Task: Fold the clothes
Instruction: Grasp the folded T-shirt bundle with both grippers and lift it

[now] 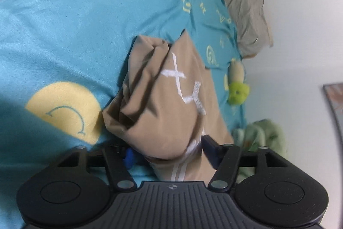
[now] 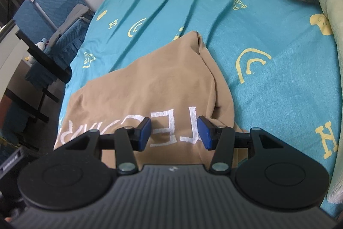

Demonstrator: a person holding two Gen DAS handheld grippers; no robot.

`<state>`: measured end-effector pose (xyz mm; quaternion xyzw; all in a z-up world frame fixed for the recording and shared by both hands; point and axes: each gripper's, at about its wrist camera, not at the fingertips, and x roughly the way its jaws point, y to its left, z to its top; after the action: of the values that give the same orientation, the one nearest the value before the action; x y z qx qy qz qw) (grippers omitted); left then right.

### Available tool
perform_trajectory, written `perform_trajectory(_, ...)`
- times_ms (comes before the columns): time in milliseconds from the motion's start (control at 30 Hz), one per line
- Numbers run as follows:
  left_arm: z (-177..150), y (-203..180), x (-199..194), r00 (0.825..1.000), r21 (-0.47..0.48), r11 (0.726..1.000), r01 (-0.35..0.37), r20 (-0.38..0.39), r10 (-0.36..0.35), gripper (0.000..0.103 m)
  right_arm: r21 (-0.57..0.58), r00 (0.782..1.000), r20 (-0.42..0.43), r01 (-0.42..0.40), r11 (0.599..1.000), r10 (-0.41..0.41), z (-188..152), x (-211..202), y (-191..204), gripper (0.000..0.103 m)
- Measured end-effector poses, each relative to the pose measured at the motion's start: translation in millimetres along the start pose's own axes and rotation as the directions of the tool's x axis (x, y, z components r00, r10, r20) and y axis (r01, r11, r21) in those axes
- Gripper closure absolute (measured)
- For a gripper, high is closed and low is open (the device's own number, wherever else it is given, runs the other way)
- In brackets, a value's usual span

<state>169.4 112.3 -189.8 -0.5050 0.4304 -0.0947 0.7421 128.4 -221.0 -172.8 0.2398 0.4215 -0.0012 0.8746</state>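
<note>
My left gripper (image 1: 166, 152) has a bunched fold of the tan cotton garment with white lettering (image 1: 163, 100) between its half-closed jaws, low centre of frame, cloth running up and away; whether the pads truly pinch it I cannot tell. My right gripper (image 2: 174, 132) hangs half open and empty over the lettering, the garment's long axis stretching toward the upper centre across the turquoise printed bedsheet (image 2: 268, 35)
</note>
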Motion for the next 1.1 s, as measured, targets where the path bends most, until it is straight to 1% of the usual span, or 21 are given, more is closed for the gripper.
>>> perform_trajectory(33,1,0,0,1.000,-0.001,1.000,0.010,0.009,-0.010,0.059,0.017,1.000,0.004,-0.005,1.000,0.005,1,-2,-1,0.053)
perform_trajectory(133,-2,-11,-4,0.999,0.063,0.997,0.034,0.040,-0.036,0.070,0.088,0.999,0.036,-0.043,0.995,0.040,6,-15,-4,0.050)
perform_trajectory(200,-4,-19,-5,0.996,0.095,0.993,0.069,0.052,-0.074,0.073,0.170,0.988,0.063,-0.151,0.974,0.142,9,-29,-7,0.050)
perform_trajectory(233,-5,-22,-5,0.994,0.107,0.991,0.083,0.059,-0.090,0.074,0.222,0.974,0.069,-0.225,0.949,0.215,10,-34,-9,0.041)
perform_trajectory(267,-5,-25,-5,0.992,0.118,0.988,0.097,0.065,-0.105,0.074,0.278,0.954,0.069,-0.298,0.913,0.291,8,-36,-10,0.035)
perform_trajectory(300,-6,-27,-5,0.991,0.120,0.987,0.108,0.069,-0.117,0.075,0.333,0.929,0.071,-0.366,0.869,0.364,6,-38,-11,0.018)
perform_trajectory(333,-6,-29,-5,0.989,0.120,0.986,0.119,0.072,-0.128,0.075,0.383,0.910,0.050,-0.399,0.833,0.412,0,-33,-10,0.012)
perform_trajectory(367,-7,-30,-4,0.988,0.117,0.985,0.123,0.074,-0.132,0.075,0.431,0.889,0.027,-0.423,0.797,0.457,-6,-27,-8,0.011)
perform_trajectory(400,-8,-31,-3,0.988,0.114,0.985,0.127,0.075,-0.136,0.076,0.479,0.865,0.006,-0.443,0.758,0.501,-12,-22,-6,0.006)
perform_trajectory(433,-9,-31,-1,0.987,0.111,0.985,0.131,0.076,-0.140,0.076,0.527,0.838,-0.011,-0.458,0.716,0.545,-18,-16,-4,0.007)
perform_trajectory(500,-9,-31,0,0.987,0.103,0.986,0.132,0.076,-0.140,0.076,0.622,0.789,-0.092,-0.431,0.654,0.607,-35,6,2,0.007)
perform_trajectory(533,-9,-31,1,0.987,0.098,0.986,0.132,0.077,-0.140,0.076,0.658,0.775,-0.117,-0.408,0.633,0.621,-42,16,4,0.007)
perform_trajectory(600,-7,-30,3,0.987,0.093,0.987,0.134,0.078,-0.141,0.076,0.698,0.784,-0.132,-0.361,0.618,0.607,-51,31,3,0.007)
perform_trajectory(700,-6,-26,0,0.986,0.080,0.987,0.139,0.082,-0.146,0.077,0.737,0.834,-0.093,-0.309,0.600,0.544,-56,40,-8,0.007)
perform_trajectory(767,-5,-21,-6,0.985,0.072,0.987,0.144,0.085,-0.150,0.077,0.767,0.860,-0.052,-0.291,0.572,0.508,-57,41,-19,0.007)
perform_trajectory(900,-5,-14,-12,0.982,0.057,0.985,0.163,0.086,-0.168,0.078,0.763,0.918,0.023,-0.272,0.587,0.396,-54,30,-34,0.008)
perform_trajectory(933,-6,-12,-14,0.981,0.052,0.984,0.169,0.089,-0.173,0.078,0.759,0.930,0.036,-0.264,0.595,0.366,-53,28,-36,0.010)
perform_trajectory(967,-6,-10,-16,0.980,0.046,0.984,0.174,0.091,-0.177,0.079,0.763,0.936,0.045,-0.257,0.593,0.348,-52,27,-39,0.016)
perform_trajectory(1000,-6,-9,-16,0.980,0.040,0.984,0.174,0.092,-0.177,0.079,0.768,0.942,0.054,-0.252,0.589,0.332,-52,26,-41,0.028)
perform_trajectory(1067,-5,-5,-17,0.980,0.028,0.984,0.174,0.094,-0.176,0.079,0.780,0.941,0.064,-0.255,0.571,0.332,-55,29,-45,0.032)
perform_trajectory(1100,-5,-4,-17,0.980,0.026,0.985,0.172,0.094,-0.173,0.079,0.772,0.942,0.069,-0.259,0.581,0.328,-54,29,-44,0.037)
